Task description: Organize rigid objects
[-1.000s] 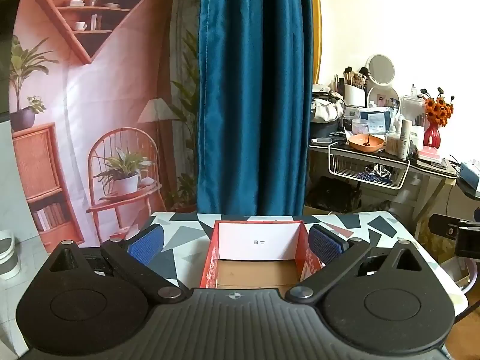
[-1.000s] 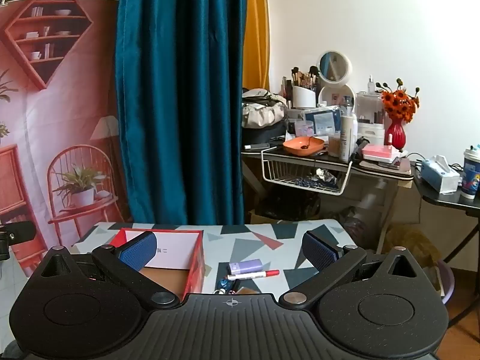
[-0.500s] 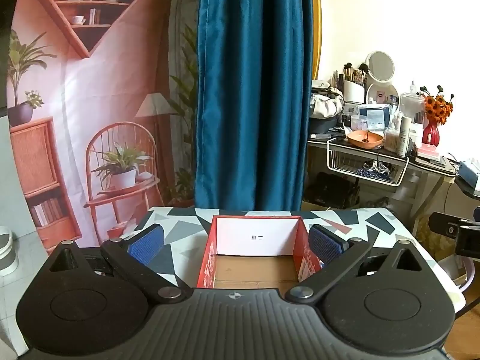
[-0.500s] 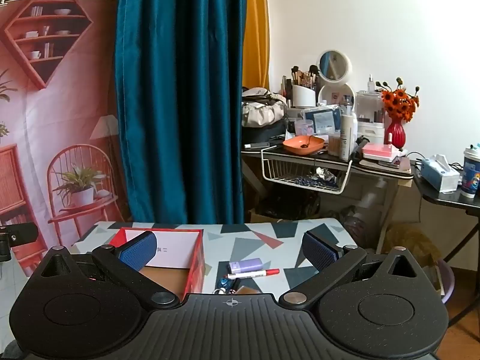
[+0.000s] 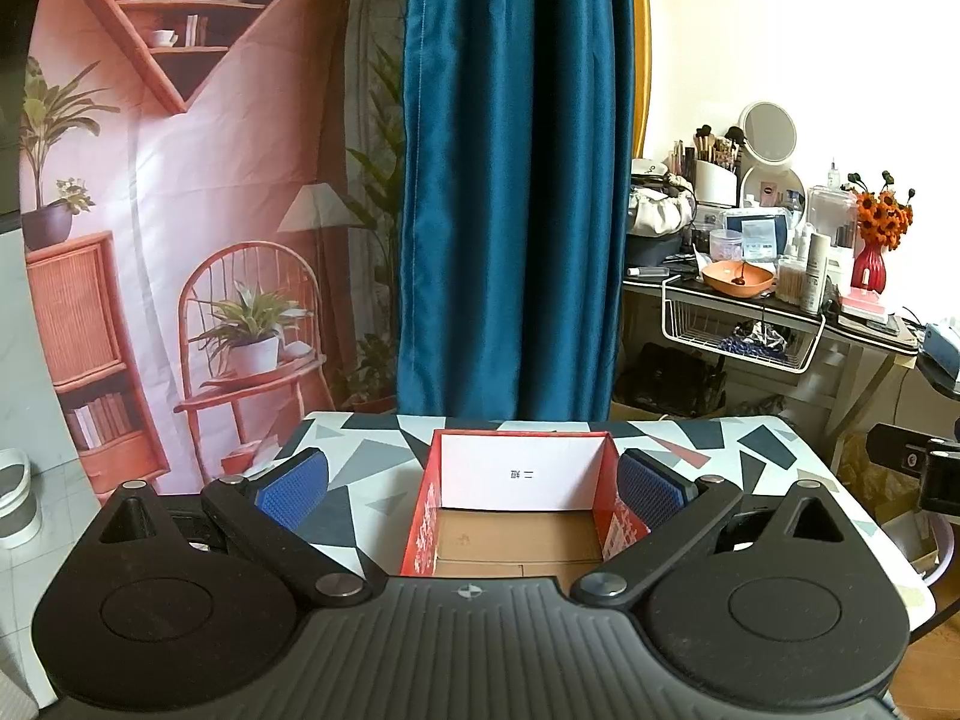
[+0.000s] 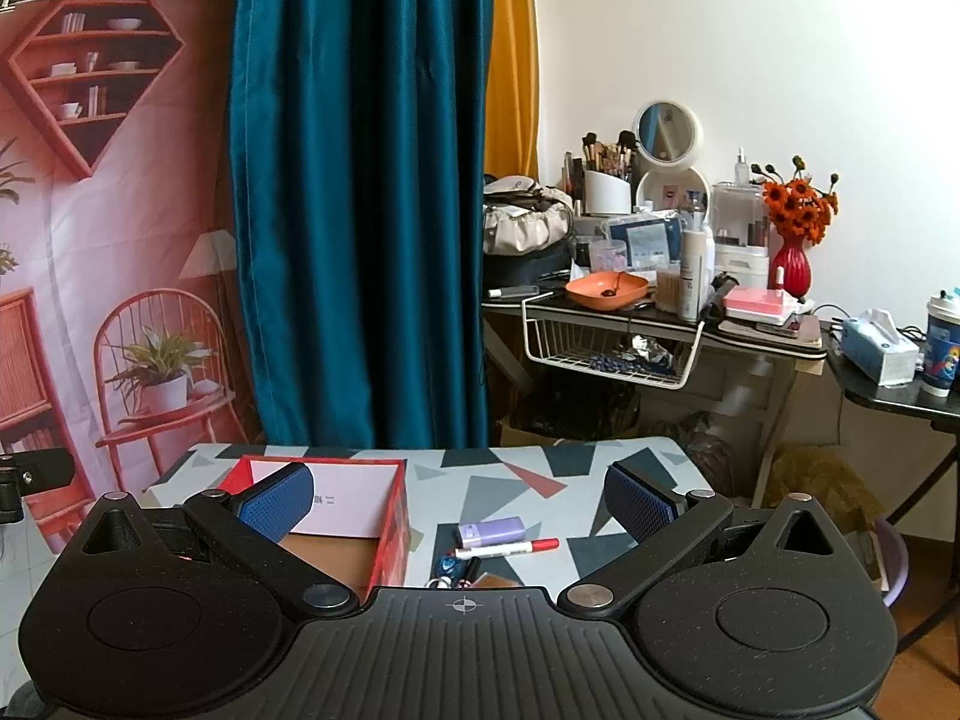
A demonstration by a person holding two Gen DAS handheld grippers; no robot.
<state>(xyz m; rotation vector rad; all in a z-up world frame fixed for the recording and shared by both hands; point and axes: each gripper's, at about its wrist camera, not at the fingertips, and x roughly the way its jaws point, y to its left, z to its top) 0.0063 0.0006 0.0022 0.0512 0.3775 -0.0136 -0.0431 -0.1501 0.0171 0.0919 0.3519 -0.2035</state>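
A red open cardboard box [image 5: 516, 474] with a white inner wall sits on the patterned table [image 5: 372, 450]; nothing shows inside it. My left gripper [image 5: 474, 486] hovers open just in front of it, holding nothing. In the right wrist view the same box [image 6: 393, 516] lies left of centre. Right of it lie a small purple case [image 6: 492, 533], a white marker with a red cap [image 6: 507, 548], and some partly hidden small items [image 6: 456, 570] at the gripper body's edge. My right gripper [image 6: 459, 504] is open above these, holding nothing.
A blue curtain [image 5: 516, 180] and a printed backdrop [image 5: 180, 210] stand behind the table. A cluttered dressing table [image 6: 648, 300] with a wire basket, mirror and red vase stands at the back right. A dark side table [image 6: 900, 384] holds a tissue box and cup.
The left wrist view has tilted slightly down and come a little nearer the box. The right gripper has barely moved. Both stay open.
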